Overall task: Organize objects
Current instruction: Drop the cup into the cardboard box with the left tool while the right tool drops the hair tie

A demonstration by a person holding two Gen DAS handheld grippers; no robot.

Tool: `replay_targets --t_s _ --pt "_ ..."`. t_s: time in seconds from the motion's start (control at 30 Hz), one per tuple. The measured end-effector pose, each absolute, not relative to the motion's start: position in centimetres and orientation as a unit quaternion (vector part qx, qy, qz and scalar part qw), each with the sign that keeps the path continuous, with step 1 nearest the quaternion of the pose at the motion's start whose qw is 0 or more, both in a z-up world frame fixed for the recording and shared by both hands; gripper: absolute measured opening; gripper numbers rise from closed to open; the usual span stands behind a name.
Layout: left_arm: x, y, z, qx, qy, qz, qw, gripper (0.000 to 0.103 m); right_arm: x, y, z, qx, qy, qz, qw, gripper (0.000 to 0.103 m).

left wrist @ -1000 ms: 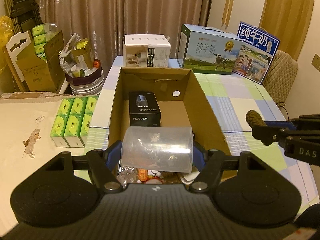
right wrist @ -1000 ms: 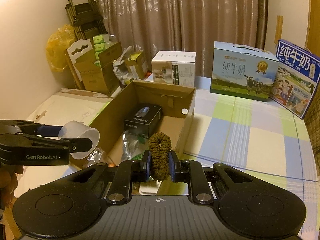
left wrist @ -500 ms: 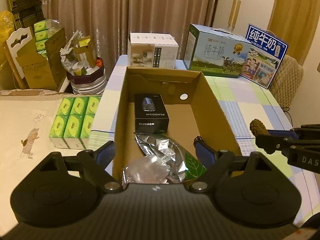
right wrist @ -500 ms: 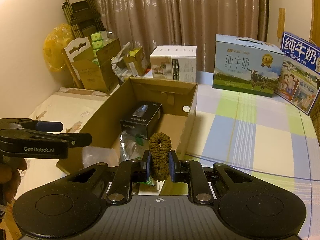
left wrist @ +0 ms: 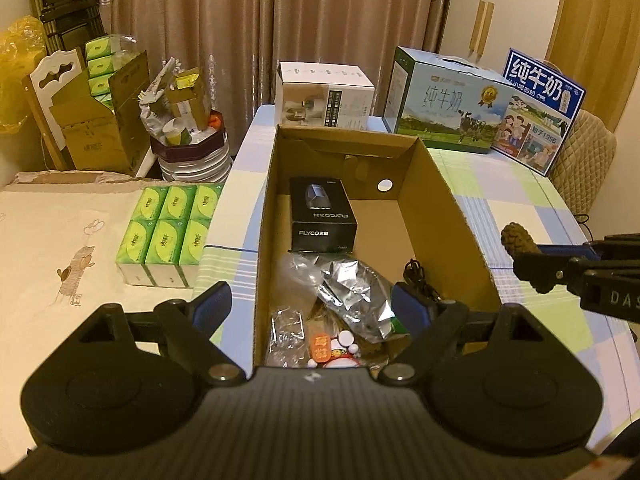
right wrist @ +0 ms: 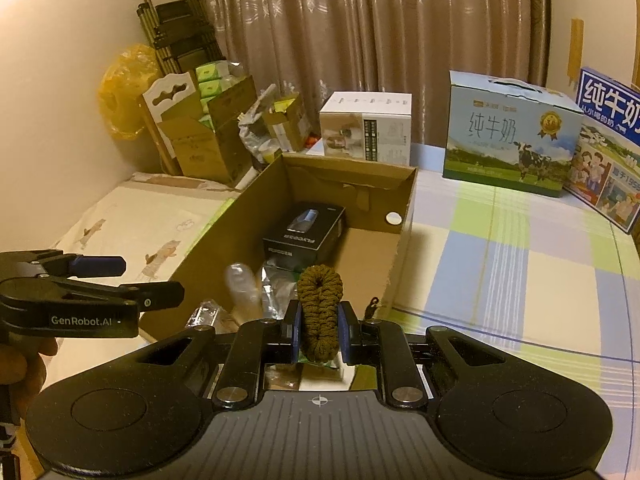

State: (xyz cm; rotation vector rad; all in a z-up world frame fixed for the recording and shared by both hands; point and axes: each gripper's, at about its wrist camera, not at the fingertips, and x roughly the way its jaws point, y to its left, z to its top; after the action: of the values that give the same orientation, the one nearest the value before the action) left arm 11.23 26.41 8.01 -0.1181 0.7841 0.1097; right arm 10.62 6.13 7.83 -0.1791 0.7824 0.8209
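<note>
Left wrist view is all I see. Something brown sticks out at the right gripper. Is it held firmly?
Observer: Yes. The right gripper has both fingers shut on a brown braided cord.
Operator: Is it one straight piece?
Observer: No, it is folded into a loop, and the bend stands out past the fingertips.
Operator: Is the person visible anywhere?
Observer: Only a hand, holding the left gripper from behind.

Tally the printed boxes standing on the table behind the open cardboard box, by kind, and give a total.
Milk cartons: 2, one pale blue, one dark blue
White appliance box: 1
Total: 3
</note>
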Motion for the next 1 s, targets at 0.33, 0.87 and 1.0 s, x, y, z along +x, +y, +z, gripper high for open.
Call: replay_targets --t_s 0.33,0.87,1.0 --pt "11.1 26.7 7.9 -0.056 0.383 0.056 0.92 0.085 10.9 7.1 8.0 -0.081 0.363 0.399 0.838 0.015" --pt "11.0 26.1 6.6 -0.047 0.391 0.06 0.917 0.091 11.6 5.9 7.7 -0.037 0.351 0.405 0.844 0.064" --pt "10.4 25.7 6.8 -0.038 0.387 0.067 0.919 0.097 10.8 4.9 7.9 -0.034 0.357 0.395 0.846 0.064"
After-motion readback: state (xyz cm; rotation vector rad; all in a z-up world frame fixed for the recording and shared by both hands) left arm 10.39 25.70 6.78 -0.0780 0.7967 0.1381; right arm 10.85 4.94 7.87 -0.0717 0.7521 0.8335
